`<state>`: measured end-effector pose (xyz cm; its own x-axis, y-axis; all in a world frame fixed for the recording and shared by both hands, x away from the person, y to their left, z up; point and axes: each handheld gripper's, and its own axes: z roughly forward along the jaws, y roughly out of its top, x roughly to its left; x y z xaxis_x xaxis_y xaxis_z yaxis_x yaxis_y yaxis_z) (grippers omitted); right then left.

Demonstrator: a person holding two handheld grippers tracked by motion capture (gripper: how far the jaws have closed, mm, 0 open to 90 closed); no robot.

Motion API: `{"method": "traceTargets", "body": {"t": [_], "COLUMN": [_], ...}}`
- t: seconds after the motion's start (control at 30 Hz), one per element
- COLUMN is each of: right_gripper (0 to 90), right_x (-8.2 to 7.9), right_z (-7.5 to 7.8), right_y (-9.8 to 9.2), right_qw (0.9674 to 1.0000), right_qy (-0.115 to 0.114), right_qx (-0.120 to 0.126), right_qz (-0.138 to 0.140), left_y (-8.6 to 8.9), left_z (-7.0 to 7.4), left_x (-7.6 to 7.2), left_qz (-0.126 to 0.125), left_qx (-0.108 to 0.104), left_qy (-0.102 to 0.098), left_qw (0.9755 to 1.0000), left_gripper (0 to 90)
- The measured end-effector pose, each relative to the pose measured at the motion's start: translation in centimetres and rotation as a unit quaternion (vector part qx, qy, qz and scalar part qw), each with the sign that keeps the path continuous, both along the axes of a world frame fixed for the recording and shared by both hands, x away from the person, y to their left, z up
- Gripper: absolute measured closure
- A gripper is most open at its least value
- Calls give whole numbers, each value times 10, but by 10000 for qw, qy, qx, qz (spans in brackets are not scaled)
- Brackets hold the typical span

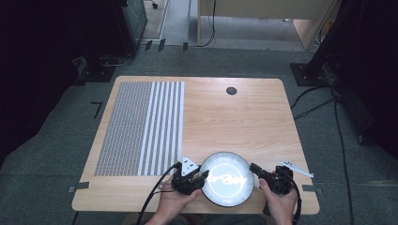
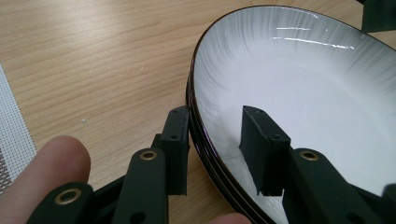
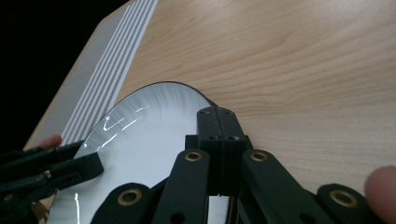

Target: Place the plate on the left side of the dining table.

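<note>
A white plate with a dark rim (image 1: 227,180) lies near the table's front edge, between my two grippers. My left gripper (image 1: 204,174) is at its left rim. In the left gripper view the jaws straddle the plate's rim (image 2: 196,116): one pad (image 2: 177,140) rests against the outside and the other pad (image 2: 261,144) stands inside over the white surface, with a gap to the rim, so my left gripper (image 2: 217,112) is open. My right gripper (image 1: 254,167) sits at the plate's right rim. Its jaws (image 3: 217,114) are pressed together with nothing between them, beside the plate (image 3: 140,135).
A grey and white striped placemat (image 1: 141,126) covers the table's left part. A small black round grommet (image 1: 231,91) sits at the far middle. Bare wood (image 1: 234,126) lies beyond the plate. The table's front edge (image 1: 141,206) is close to both hands.
</note>
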<state>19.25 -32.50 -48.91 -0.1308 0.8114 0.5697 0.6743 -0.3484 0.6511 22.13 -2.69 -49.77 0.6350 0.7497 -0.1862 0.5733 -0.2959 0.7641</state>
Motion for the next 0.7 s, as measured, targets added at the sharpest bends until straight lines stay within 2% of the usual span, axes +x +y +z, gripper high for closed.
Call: {"method": "traceTargets", "body": {"t": [0.03, 0.07, 0.1, 0.13, 0.17, 0.2, 0.23, 0.3, 0.37, 0.4, 0.53, 0.6, 0.7], "right_gripper": [900, 900, 900, 900, 844, 844, 838, 840, 840, 841, 849, 851, 843], "right_x": [-1, -3, -3, -4, -5, -5, -5, -5, -3, -3, -3, -2, -2], "right_z": [2, 7, 7, 8, 7, 7, 5, 4, 1, 1, 0, 0, -1], "right_y": [3, 5, 5, 6, 6, 6, 4, 3, 4, 5, 6, 4, 5], "right_qw": [10000, 9996, 9996, 9990, 9976, 9976, 9969, 9972, 9976, 9972, 9970, 9976, 9979], "right_qy": [-65, -142, -142, -191, -254, -254, -230, -187, -58, -50, -3, 81, 79], "right_qx": [-36, -229, -229, -399, -638, -638, -750, -718, -680, -743, -764, -676, -645], "right_qz": [30, -69, -69, -95, -90, -90, -83, -65, 78, 97, 98, 104, 80], "left_y": [0, 0, 1, 1, 1, 1, 2, 2, 2, 2, 1, 1, 0], "left_z": [0, 0, 0, 0, 0, 0, 0, 1, 1, 1, 1, 1, 0], "left_x": [0, 0, 0, 0, 0, 1, 1, 0, 0, 0, -1, -1, -2], "left_qz": [-6, -19, -22, -23, -21, -24, -24, -33, -51, -53, -44, -11, -8], "left_qx": [8, 10, 6, 0, -16, -20, -26, -16, 14, 19, 14, 12, 31], "left_qy": [1, 14, 26, 32, 36, 40, 52, 39, 14, 8, 2, -18, -46], "left_qw": [10000, 10000, 10000, 10000, 10000, 10000, 10000, 10000, 10000, 10000, 10000, 10000, 10000], "left_gripper": [625, 622, 622, 621, 621, 621, 620, 625, 632, 632, 634, 636, 634]}}
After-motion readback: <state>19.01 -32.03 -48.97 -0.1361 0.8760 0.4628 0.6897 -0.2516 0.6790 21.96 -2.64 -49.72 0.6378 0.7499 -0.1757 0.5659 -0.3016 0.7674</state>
